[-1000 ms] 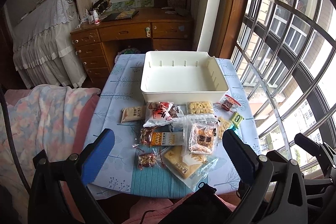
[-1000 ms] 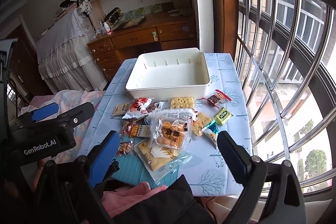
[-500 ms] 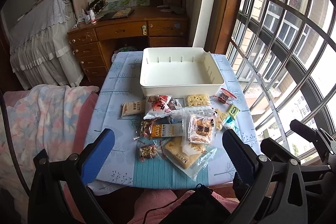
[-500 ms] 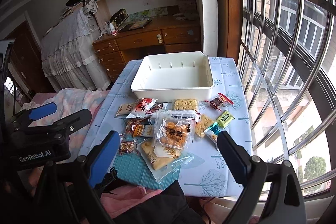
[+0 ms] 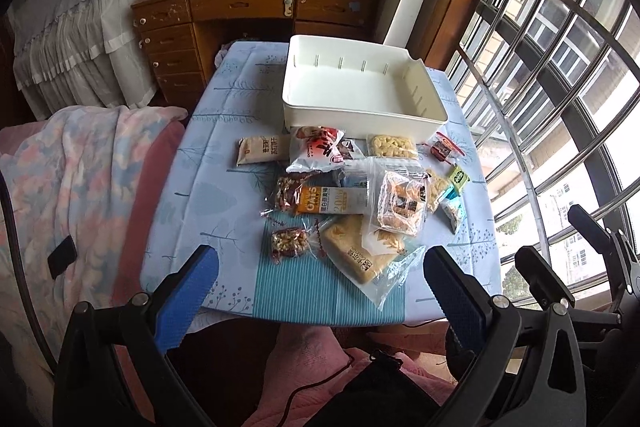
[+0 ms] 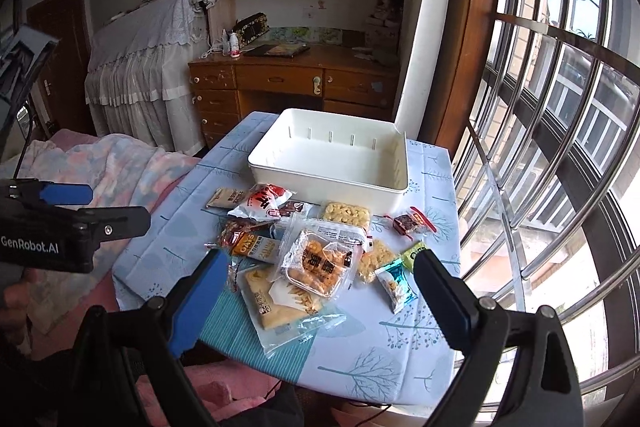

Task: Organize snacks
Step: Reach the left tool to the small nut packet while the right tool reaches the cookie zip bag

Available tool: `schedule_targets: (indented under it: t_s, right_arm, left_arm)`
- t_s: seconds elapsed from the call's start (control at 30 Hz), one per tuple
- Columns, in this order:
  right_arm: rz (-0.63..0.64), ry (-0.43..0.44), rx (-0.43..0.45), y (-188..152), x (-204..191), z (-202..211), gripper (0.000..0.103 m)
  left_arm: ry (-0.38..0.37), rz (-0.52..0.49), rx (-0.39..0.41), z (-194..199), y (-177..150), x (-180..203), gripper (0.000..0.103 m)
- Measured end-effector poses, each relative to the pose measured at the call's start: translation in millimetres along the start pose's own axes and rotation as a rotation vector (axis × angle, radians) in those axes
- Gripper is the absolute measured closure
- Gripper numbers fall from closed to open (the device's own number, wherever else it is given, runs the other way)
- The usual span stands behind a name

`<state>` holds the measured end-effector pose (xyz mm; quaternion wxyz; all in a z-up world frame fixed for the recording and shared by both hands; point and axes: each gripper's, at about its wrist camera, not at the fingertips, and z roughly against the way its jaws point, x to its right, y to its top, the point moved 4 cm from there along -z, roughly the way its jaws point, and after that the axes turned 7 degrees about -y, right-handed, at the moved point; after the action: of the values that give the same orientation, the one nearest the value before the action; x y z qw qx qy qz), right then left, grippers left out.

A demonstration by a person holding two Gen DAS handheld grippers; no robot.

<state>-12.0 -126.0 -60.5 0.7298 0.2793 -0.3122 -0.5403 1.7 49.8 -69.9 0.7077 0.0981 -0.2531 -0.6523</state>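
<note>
An empty white bin (image 5: 360, 95) (image 6: 332, 163) stands at the far end of a small table with a light blue cloth (image 5: 208, 147) (image 6: 400, 355). Several snack packets lie in a pile in front of it: a red and white bag (image 5: 316, 151) (image 6: 260, 205), an oat bar (image 5: 332, 201), a clear pack of biscuits (image 5: 400, 205) (image 6: 320, 263), a large clear bag of crackers (image 5: 368, 259) (image 6: 284, 303). My left gripper (image 5: 320, 291) is open and empty, held above the near table edge. My right gripper (image 6: 316, 303) is open and empty, above the near right part of the pile.
A window with metal bars (image 5: 560, 67) runs along the right side. A bed with a pastel blanket (image 5: 60, 179) is on the left. A wooden desk (image 5: 256, 7) stands beyond the table. The left gripper's body shows at the left of the right wrist view (image 6: 44, 231).
Both grippers have moved forward and lower toward the table; the snack pile and bin look larger and closer. Nothing on the table has moved.
</note>
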Motion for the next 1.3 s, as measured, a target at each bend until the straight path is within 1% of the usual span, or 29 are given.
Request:
schedule_targets:
  t_s: [0.13,0.2,0.27,0.37,0.53,0.7,0.87,1.03,1.2,1.3]
  right_arm:
    - [0.021,0.0,-0.028,-7.1,-4.4,-9.6,0.008]
    - [0.038,-0.001,-0.054,-13.4,-6.6,-18.0,0.008]
    - [0.048,0.011,-0.081,-19.3,-7.8,-26.4,0.008]
    - [0.069,0.03,-0.113,-28.6,-11.5,-38.7,0.008]
    - [0.117,0.064,-0.173,-40.1,-17.1,-59.7,0.008]
    - [0.135,0.104,-0.225,-42.5,-21.6,-80.4,0.008]
    - [0.175,0.107,-0.255,-42.0,-24.7,-103.8,0.008]
    - [0.311,0.067,-0.271,-44.6,-35.7,-133.6,0.008]
    - [0.442,0.032,-0.274,-45.7,-45.8,-163.7,0.008]
    - [0.522,0.026,-0.268,-46.3,-52.7,-180.7,0.008]
  left_arm:
    - [-0.007,0.011,-0.065,-26.0,-2.9,-7.4,0.001]
    - [0.004,0.02,-0.098,-41.7,-5.0,-11.5,0.001]
    - [0.019,0.021,-0.128,-58.1,-6.8,-16.0,0.001]
    - [0.016,0.038,-0.17,-82.7,-9.5,-23.5,0.001]
    - [0.019,0.094,-0.245,-119.2,-11.3,-38.7,0.001]
    - [0.03,0.142,-0.307,-152.5,-8.8,-53.1,0.001]
    - [0.025,0.217,-0.392,-191.3,-8.4,-68.1,0.001]
    - [0.026,0.302,-0.484,-228.8,-9.4,-86.7,0.002]
    - [0.011,0.337,-0.561,-257.7,-10.3,-95.5,0.002]
    - [0.007,0.359,-0.604,-271.0,-13.2,-100.0,0.002]
